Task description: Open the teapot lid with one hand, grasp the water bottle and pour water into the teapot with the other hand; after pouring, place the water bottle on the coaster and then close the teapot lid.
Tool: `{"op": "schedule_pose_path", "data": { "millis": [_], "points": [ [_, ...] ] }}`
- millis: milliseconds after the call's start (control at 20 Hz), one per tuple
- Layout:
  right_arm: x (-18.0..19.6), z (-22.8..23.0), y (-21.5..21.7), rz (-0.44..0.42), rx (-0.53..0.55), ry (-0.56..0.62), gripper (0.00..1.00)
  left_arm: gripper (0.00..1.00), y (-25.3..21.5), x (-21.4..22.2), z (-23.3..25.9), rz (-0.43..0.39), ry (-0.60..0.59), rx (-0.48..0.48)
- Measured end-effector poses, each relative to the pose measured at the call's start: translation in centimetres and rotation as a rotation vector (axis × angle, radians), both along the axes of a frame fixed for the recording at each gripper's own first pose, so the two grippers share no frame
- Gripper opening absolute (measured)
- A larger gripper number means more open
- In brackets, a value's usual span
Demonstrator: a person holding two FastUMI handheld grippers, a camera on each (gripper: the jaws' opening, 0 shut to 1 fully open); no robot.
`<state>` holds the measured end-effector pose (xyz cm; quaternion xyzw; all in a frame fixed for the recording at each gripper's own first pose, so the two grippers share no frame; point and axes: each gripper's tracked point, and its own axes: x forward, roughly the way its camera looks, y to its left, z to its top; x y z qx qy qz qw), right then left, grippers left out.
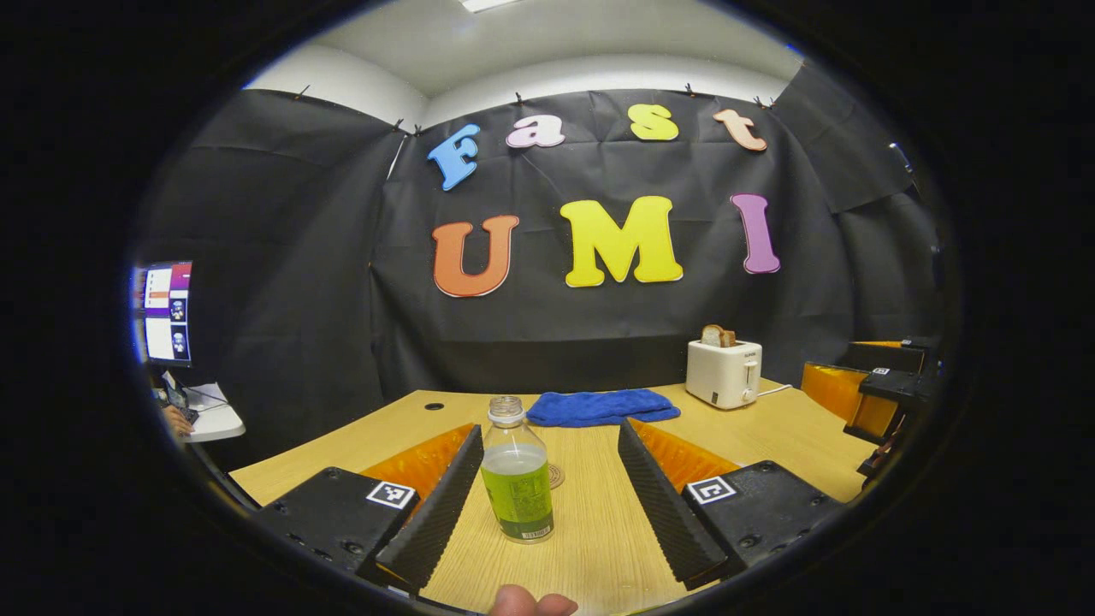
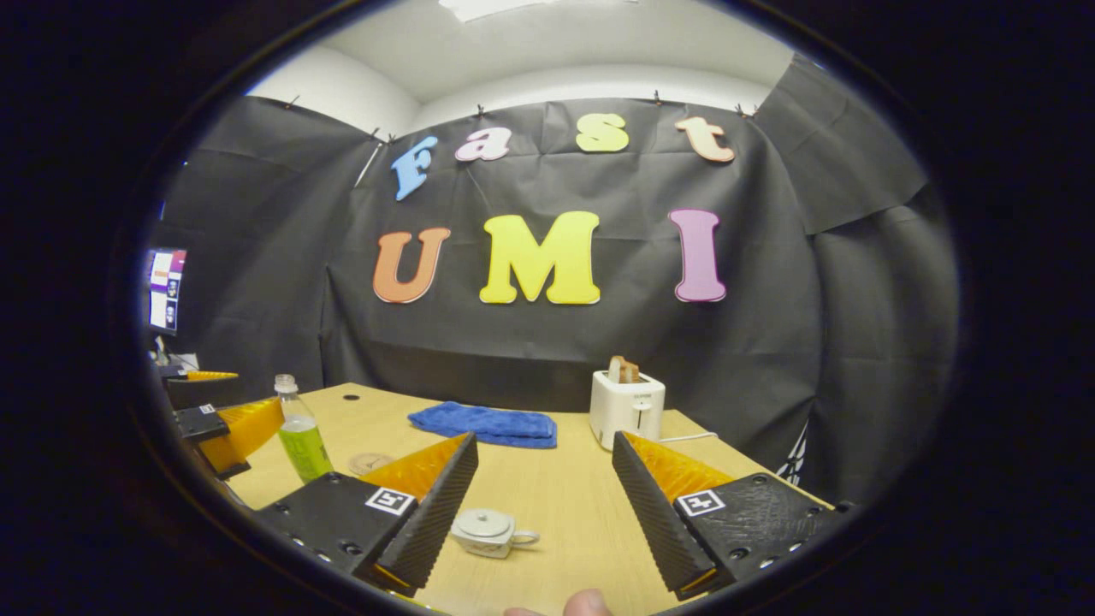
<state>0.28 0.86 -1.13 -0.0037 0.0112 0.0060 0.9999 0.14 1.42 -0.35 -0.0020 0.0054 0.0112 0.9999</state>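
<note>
Your left hand-held gripper [image 1: 546, 479] is spread wide around the bottle [image 1: 516, 472], touching neither side. The bottle stands upright on the bench [image 1: 599, 547], neck up, cap off, just in front of the coaster [image 1: 556, 476]. Your right hand-held gripper [image 2: 544, 489] gapes wide above the teapot [image 2: 488, 531], lid on, handle pointing right.
</note>
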Motion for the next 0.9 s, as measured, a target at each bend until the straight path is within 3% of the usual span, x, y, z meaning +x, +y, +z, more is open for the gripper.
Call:
{"op": "schedule_pose_path", "data": {
  "millis": [500,900],
  "points": [
    [0.3,-1.1,0.6,0.011,-0.005,0.018,0.95,0.99,0.4,0.1,-0.4,0.013,0.01,0.004],
    [1.4,-4.5,2.0,0.028,-0.019,0.085,0.95,0.99,1.0,0.4,-0.8,0.022,0.021,-0.003]
  ]
}}
